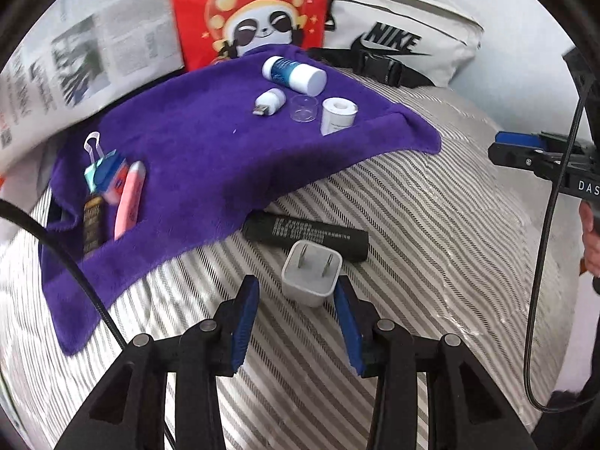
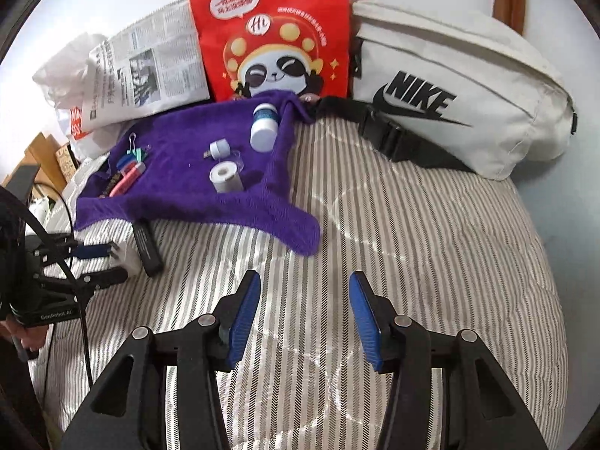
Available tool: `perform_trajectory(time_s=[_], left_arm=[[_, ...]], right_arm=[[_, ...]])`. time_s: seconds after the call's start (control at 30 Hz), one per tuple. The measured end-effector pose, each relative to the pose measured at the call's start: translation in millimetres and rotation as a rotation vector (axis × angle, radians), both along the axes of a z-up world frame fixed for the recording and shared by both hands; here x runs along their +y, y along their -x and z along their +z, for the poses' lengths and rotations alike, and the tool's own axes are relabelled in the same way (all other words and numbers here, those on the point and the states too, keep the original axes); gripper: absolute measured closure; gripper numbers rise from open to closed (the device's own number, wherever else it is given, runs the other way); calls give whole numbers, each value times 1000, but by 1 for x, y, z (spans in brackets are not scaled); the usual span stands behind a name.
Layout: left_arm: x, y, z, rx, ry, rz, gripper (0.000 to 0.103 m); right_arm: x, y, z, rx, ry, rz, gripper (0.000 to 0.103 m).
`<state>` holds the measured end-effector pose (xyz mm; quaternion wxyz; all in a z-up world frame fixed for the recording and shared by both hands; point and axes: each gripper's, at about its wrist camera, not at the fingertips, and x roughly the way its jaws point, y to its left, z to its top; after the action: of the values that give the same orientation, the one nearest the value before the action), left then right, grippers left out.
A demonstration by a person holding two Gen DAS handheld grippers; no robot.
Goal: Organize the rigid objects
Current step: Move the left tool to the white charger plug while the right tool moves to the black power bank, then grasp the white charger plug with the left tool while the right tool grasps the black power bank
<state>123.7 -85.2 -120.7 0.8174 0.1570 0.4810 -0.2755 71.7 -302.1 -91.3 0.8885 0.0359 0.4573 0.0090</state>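
A white plug charger point(image 1: 311, 275) lies on the striped bedding, prongs up, just ahead of my open left gripper point(image 1: 296, 292), its near end between the fingertips and not gripped. A black tube point(image 1: 305, 235) lies behind it. On the purple towel point(image 1: 195, 157) lie a white and blue bottle point(image 1: 294, 74), a small white USB plug point(image 1: 268, 102), a clear cap point(image 1: 303, 108), a white roll point(image 1: 337, 114), and at the left a pink pen point(image 1: 129, 198) with a clip and a dark stick. My right gripper point(image 2: 304, 292) is open and empty over bare bedding.
A red panda bag point(image 2: 273, 33), a newspaper point(image 2: 150, 67) and a white Nike waist bag point(image 2: 450, 86) stand along the back. The left gripper shows at the left of the right wrist view point(image 2: 93, 262). Cables hang near both grippers.
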Motion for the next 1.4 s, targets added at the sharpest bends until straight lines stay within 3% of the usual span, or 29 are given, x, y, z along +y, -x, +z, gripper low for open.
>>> perform_trajectory(time_s=[0.17, 0.2, 0.27, 0.4, 0.93, 1.17, 1.4], left_arm=[[-17, -6, -6, -20, -59, -39, 64], [-19, -6, -5, -24, -52, -39, 64], [-20, -7, -6, -9, -30, -39, 75], [-11, -7, -3, 10, 6, 21, 75], [120, 25, -6, -2, -58, 339, 75], [129, 30, -6, -5, -56, 346, 75], [129, 29, -9, 6, -41, 331, 75]], right_arm=[[6, -4, -7, 16, -7, 19, 54], [7, -5, -8, 18, -6, 22, 54], [10, -5, -11, 24, -6, 31, 54], [18, -7, -15, 35, -11, 48, 54], [107, -41, -28, 44, -65, 295, 54], [145, -59, -40, 46, -30, 399, 54], [163, -60, -48, 10, 77, 461, 74]])
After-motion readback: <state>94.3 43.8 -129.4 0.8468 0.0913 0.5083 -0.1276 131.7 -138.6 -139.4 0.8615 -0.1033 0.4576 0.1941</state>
